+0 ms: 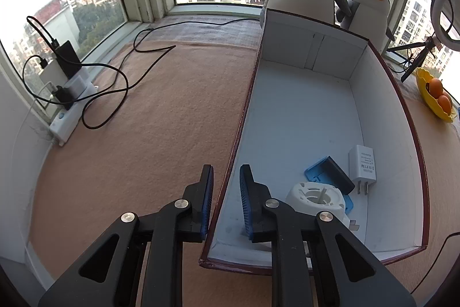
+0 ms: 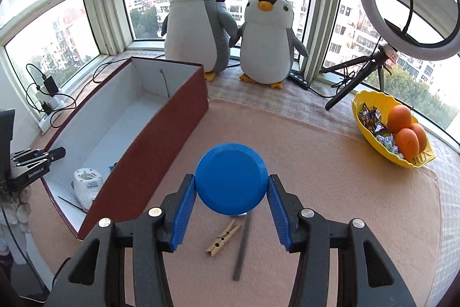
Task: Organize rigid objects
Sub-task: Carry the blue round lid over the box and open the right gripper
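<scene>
A long box (image 1: 302, 111), white inside and red-brown outside, lies on the tan cloth. My left gripper (image 1: 226, 169) is shut on the box's left wall, with one blue pad outside it and one inside. In the near end of the box lie a white charger plug (image 1: 362, 166), a blue-and-black piece (image 1: 330, 173) and a round white adapter (image 1: 317, 199). My right gripper (image 2: 231, 177) is shut on a round blue disc (image 2: 230, 186), held above the cloth to the right of the box (image 2: 161, 146). Below the disc, a wooden clothespin (image 2: 223, 238) and a grey stick (image 2: 242, 245) lie on the cloth.
Two plush penguins (image 2: 195, 19) stand behind the box at the window. A yellow bowl (image 2: 373, 140) of oranges and sweets sits at the right, with a ring light on a tripod (image 2: 359, 74) behind it. A power strip with chargers and black cables (image 1: 66, 94) occupies the far left.
</scene>
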A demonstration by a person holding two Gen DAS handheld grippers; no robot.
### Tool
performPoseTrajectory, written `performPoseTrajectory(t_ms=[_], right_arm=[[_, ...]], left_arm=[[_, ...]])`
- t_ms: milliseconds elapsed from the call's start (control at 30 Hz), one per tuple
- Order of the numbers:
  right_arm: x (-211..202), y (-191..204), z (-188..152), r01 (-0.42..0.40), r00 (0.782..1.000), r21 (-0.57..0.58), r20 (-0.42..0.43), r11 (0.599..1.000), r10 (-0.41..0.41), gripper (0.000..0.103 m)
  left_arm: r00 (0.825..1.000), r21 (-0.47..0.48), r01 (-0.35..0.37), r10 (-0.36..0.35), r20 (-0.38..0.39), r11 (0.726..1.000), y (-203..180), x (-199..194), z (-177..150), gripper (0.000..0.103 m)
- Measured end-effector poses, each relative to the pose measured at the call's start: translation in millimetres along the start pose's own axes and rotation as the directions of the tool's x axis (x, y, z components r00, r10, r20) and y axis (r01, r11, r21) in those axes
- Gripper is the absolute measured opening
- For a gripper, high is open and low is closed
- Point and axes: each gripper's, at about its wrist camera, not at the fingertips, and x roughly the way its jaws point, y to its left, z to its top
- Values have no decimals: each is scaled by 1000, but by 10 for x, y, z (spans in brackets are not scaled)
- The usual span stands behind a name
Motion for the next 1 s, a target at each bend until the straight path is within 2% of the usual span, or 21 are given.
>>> performPoseTrajectory(t_ms=[233, 433, 1000], right_arm=[[-75, 581, 181, -70, 997, -122, 26, 990, 73, 46], [-11, 956, 257, -108, 993, -188, 16, 976, 113, 46], [446, 1515, 354, -180, 983, -241, -82, 954, 164, 46]], left_arm=[[1000, -8, -4, 4, 7, 1000, 34, -4, -6, 9], [1000, -12, -3, 3, 14, 1000, 36, -9, -14, 9], [1000, -11, -4, 4, 15, 1000, 29, -11, -13, 9]])
